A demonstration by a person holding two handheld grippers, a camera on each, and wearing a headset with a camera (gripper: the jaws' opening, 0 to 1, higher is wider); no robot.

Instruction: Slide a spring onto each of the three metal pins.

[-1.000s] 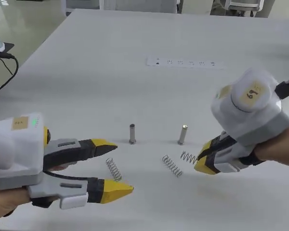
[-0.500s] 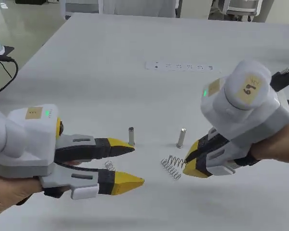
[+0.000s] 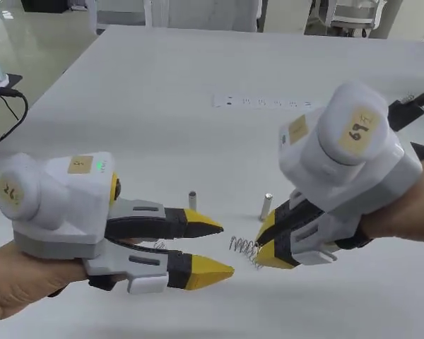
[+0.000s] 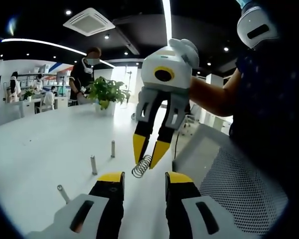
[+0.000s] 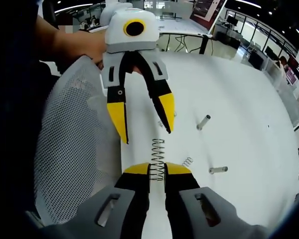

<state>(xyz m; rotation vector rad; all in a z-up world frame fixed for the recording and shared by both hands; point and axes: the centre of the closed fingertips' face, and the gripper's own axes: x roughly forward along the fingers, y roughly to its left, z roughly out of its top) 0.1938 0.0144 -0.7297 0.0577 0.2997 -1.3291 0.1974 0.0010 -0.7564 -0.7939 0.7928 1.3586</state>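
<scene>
While the left claw (image 3: 221, 248) gapes open, the right claw (image 3: 263, 244) pinches a spring (image 5: 158, 152) near an upright metal pin (image 3: 266, 206).

The right gripper (image 4: 148, 155) pinches a spring (image 4: 141, 167) in its jaws above the white bench (image 4: 35, 149), facing the left gripper (image 4: 144, 178), whose jaws stand apart. Three metal pins (image 4: 93, 164) stand beside them.
</scene>
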